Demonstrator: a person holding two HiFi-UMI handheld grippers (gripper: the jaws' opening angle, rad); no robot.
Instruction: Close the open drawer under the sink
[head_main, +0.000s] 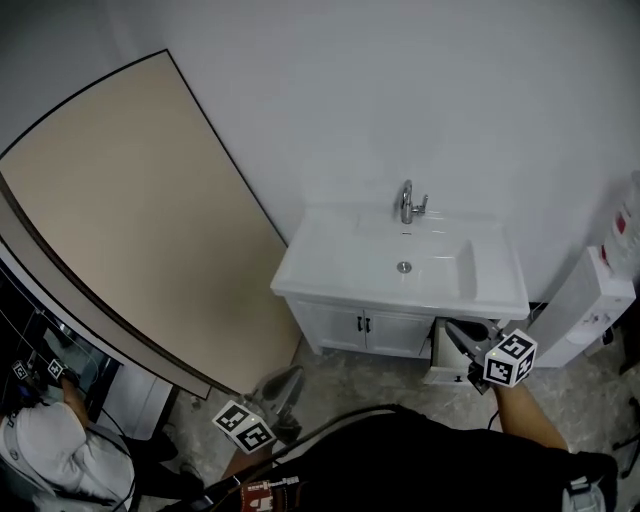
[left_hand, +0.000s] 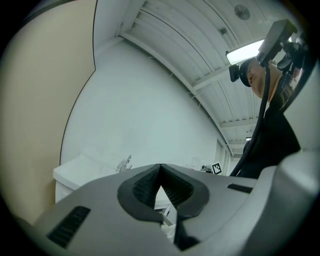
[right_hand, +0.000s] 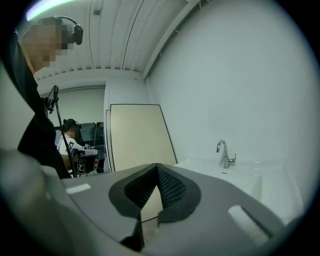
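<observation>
Jaws pressed together on both, empty; drawer (head_main: 437, 364) open, nothing done yet.
Right gripper (head_main: 458, 336) just beside it under the sink (head_main: 405, 262); left gripper (head_main: 290, 378) well left.

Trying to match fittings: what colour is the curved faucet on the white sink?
The curved metal faucet is shiny silver; the head view shows it best.

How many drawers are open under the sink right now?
1. The open drawer sits at the right end under the sink, beside the right hand-held gripper. The cabinet doors left of it look shut.
</observation>
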